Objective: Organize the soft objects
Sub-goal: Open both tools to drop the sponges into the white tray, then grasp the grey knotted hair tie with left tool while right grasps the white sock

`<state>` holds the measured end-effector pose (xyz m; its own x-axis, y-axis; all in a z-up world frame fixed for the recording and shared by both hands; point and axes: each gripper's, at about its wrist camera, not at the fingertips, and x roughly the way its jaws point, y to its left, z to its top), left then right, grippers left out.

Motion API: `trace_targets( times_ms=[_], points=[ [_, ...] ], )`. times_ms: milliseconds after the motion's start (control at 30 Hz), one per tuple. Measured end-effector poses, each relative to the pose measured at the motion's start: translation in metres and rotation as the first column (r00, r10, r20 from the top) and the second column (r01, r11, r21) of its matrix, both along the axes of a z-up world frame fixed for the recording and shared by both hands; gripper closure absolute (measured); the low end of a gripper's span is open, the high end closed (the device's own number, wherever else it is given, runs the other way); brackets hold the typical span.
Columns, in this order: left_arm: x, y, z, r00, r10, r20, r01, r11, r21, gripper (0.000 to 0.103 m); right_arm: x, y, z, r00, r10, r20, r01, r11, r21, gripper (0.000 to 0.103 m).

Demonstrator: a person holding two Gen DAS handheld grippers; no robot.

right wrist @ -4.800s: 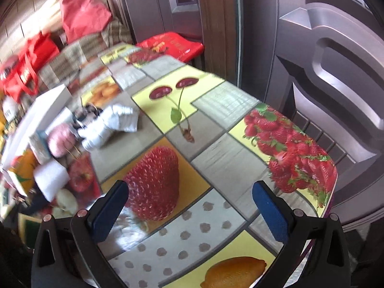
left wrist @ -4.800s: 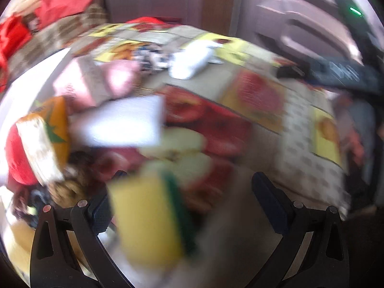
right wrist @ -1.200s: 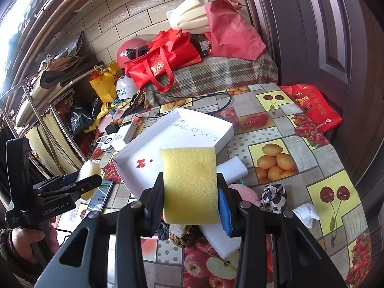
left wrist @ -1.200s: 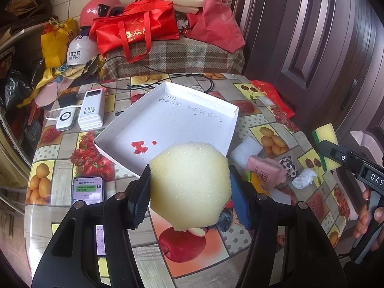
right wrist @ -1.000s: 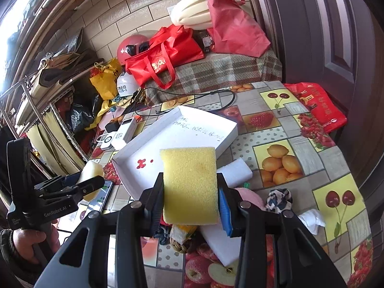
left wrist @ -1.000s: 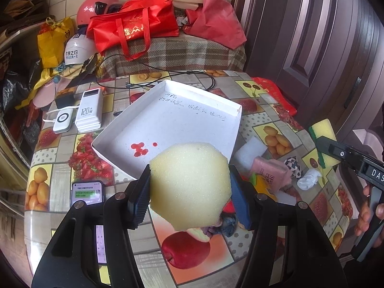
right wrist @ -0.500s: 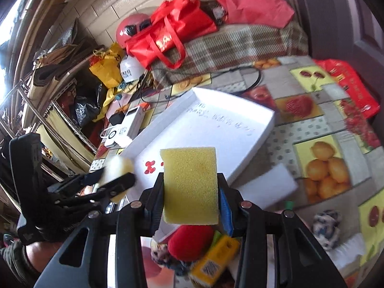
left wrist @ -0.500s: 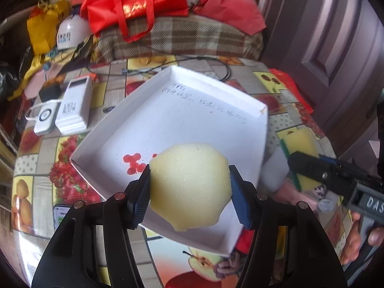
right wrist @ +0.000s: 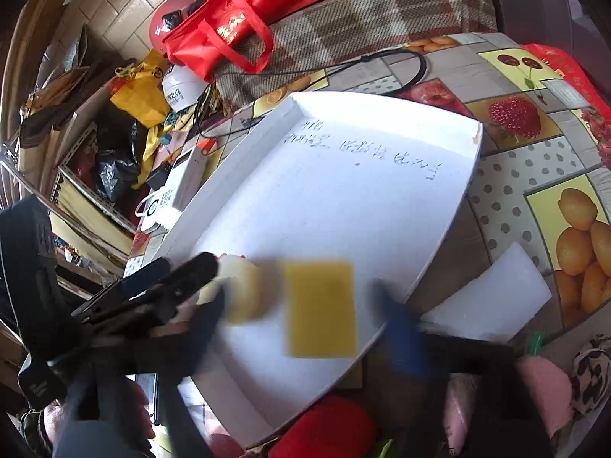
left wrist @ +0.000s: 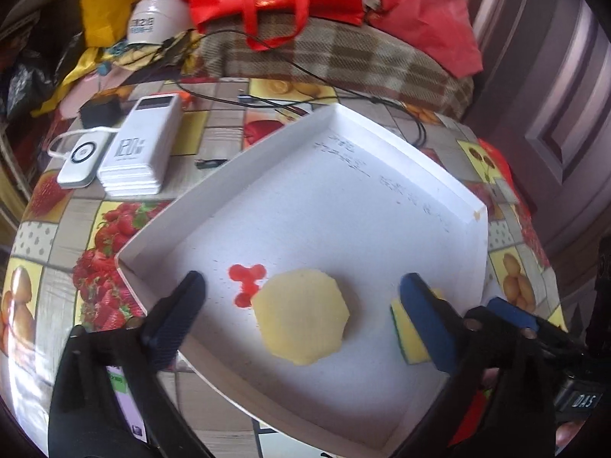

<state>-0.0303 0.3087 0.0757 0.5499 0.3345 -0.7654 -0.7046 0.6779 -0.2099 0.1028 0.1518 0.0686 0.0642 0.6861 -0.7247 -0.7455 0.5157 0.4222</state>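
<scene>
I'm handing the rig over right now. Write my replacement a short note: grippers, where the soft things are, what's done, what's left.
Left gripper: jaws just opened, wide, nothing held; the pale round sponge lies between them in the white tray.
Right gripper: jaws also just opened, blurred; the yellow rectangular sponge sits between them in the tray, released.
Done: both sponges are in the tray.
Left: white foam block, red soft piece, pink soft piece and patterned cloth are on the table beside the tray.

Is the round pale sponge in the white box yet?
In. The round sponge lies on the white box floor, clear of the open left gripper.
</scene>
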Motion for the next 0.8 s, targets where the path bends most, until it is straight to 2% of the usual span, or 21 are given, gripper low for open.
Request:
trace_targets(
  times_ms=[100, 200, 400, 500, 600, 733, 800],
  points=[
    [-0.010, -0.001, 0.005, 1.000, 0.023, 0.016, -0.023, 1.000, 0.003, 0.000, 0.003, -0.005, 0.003, 1.000, -0.029, -0.006, 0.029, 0.999, 0.032, 0.000],
    [-0.021, -0.013, 0.011, 0.999, 0.000, 0.044, 0.000, 1.000, 0.009, 0.000, 0.004, -0.015, 0.009, 0.999, -0.053, -0.009, 0.054, 0.997, 0.057, 0.000],
    [-0.053, -0.066, 0.013, 0.985, -0.161, 0.068, 0.159, 0.986, 0.043, 0.000, 0.000, -0.059, 0.030, 0.994, -0.108, 0.032, 0.104, 0.989, 0.105, 0.000],
    [-0.065, -0.100, 0.003, 0.966, -0.259, 0.018, 0.258, 0.965, 0.052, 0.000, -0.001, -0.095, 0.037, 0.989, -0.136, 0.066, 0.127, 0.984, 0.125, 0.000],
    [-0.062, -0.127, -0.018, 0.938, -0.335, -0.090, 0.338, 0.941, 0.029, 0.001, -0.002, -0.138, 0.036, 0.975, -0.189, 0.120, 0.175, 0.977, 0.119, 0.000],
    [-0.054, -0.140, -0.041, 0.926, -0.361, -0.115, 0.357, 0.933, -0.054, 0.011, -0.001, -0.186, 0.026, 0.947, -0.280, 0.154, 0.272, 0.960, 0.072, 0.000],
    [-0.049, -0.141, -0.048, 0.926, -0.362, -0.112, 0.354, 0.932, -0.081, 0.025, 0.002, -0.206, 0.016, 0.933, -0.329, 0.148, 0.327, 0.944, 0.038, 0.000]
  ],
)
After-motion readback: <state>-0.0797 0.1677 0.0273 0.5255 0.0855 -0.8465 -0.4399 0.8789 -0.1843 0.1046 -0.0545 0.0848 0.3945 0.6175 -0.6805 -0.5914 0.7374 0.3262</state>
